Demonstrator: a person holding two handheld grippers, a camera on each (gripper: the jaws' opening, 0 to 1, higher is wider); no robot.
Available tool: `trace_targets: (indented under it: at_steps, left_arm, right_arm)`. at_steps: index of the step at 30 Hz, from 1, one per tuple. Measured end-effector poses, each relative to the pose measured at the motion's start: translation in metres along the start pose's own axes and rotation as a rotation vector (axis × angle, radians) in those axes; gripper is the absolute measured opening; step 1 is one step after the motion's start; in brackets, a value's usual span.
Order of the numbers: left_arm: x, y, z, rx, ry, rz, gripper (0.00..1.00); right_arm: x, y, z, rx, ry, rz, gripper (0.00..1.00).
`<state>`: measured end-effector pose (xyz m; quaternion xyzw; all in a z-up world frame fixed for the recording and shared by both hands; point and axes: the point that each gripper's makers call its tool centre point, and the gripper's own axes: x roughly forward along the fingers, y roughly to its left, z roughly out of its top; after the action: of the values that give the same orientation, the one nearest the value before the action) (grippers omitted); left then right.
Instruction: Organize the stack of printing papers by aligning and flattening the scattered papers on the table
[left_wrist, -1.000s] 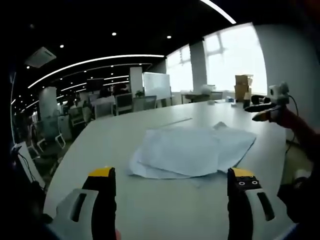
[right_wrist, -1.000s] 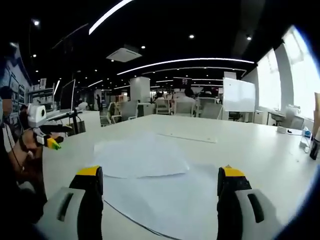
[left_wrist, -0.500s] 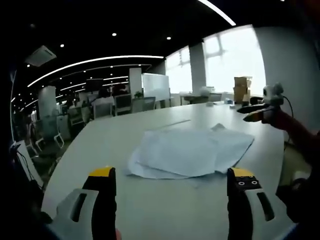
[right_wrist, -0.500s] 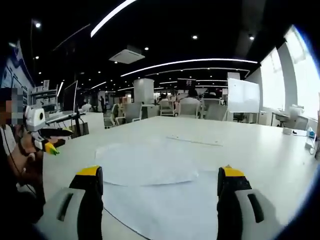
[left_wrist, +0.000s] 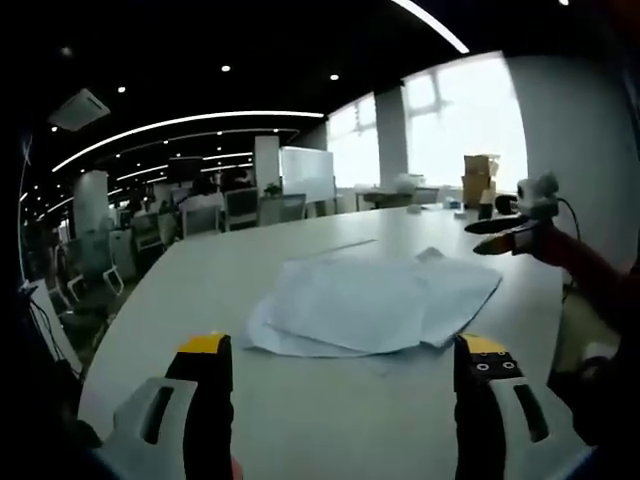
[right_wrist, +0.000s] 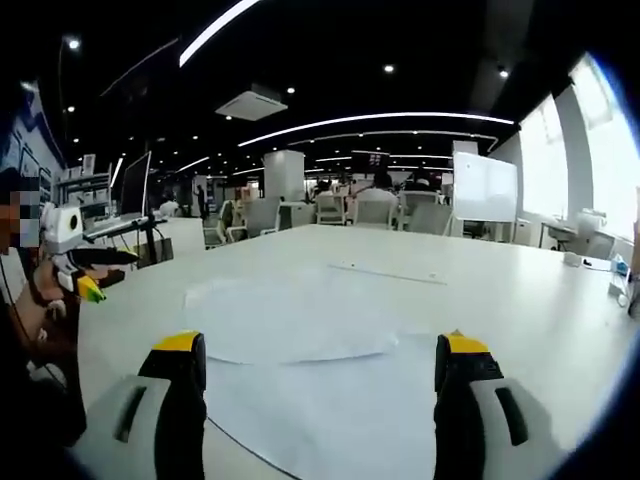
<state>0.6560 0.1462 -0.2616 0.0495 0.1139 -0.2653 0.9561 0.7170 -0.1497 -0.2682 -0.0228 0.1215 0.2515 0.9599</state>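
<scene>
A loose pile of white printing papers lies fanned out on the pale table, sheets overlapping at different angles. My left gripper is open, its yellow-tipped jaws wide apart and short of the pile's near edge. The right gripper enters the left gripper view from the right, above the table's edge. In the right gripper view the papers spread out just ahead, and my right gripper stands open over their near sheet with nothing between its jaws. The left gripper appears at far left.
The table is long and stretches far back. Office chairs, a whiteboard and a pillar stand beyond it. Cardboard boxes sit by bright windows. A person's sleeve is at the right.
Both views have drifted slightly. In the left gripper view the right gripper has moved left and a little higher. The papers lie as before and both grippers stay open.
</scene>
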Motion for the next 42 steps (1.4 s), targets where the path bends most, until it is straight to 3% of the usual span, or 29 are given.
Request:
trace_targets:
  at_steps: [26,42]
  left_arm:
    - [-0.005,0.001,0.008,0.014,-0.013,0.003,0.94]
    - [-0.008,0.001,0.013,0.029,-0.017,0.000,0.94]
  right_arm:
    - [0.036,0.003,0.017,-0.017,-0.011,0.010,0.90]
    - [0.061,0.000,0.012,0.002,0.028,0.026,0.90]
